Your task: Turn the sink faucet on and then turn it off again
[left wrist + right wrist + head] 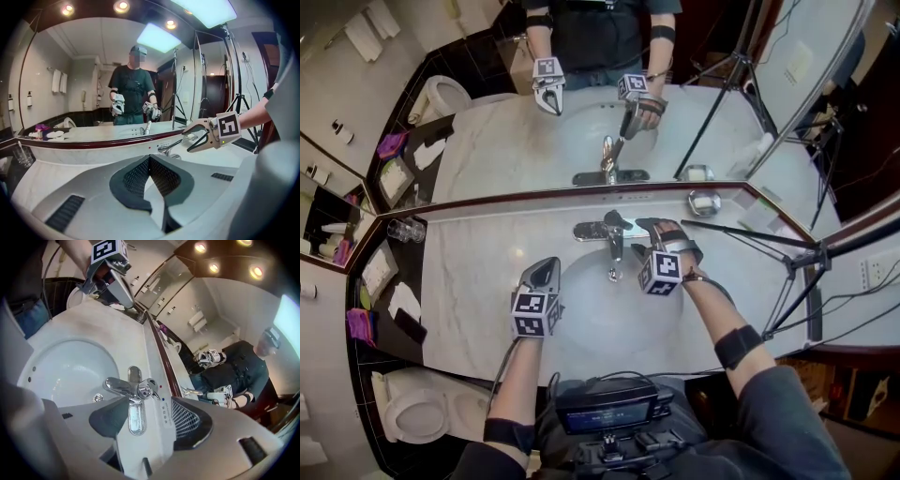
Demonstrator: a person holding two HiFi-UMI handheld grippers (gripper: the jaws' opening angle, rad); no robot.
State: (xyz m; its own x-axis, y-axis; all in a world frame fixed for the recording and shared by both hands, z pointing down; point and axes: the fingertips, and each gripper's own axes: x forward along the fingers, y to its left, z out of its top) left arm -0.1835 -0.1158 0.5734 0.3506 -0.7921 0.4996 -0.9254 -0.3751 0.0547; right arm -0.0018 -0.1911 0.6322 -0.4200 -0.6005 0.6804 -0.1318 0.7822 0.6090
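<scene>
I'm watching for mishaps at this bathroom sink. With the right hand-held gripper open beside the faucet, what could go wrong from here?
1. The right hand-held gripper is open, with the faucet lever ahead of its pads, not between them; closing now might pinch nothing or catch the spout.
2. Its far jaw sits near the mirror ledge; a swing could knock it.
3. The tripod leg runs close to that arm.

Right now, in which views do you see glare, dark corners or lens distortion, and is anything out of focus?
Left gripper view: ceiling spotlights and light panel are blown out; corners go dark; the mirror trim bows. Right gripper view: strong fisheye bend; hard highlights on the chrome faucet. Head view: even light, sharp, little glare on the marble counter.
</scene>
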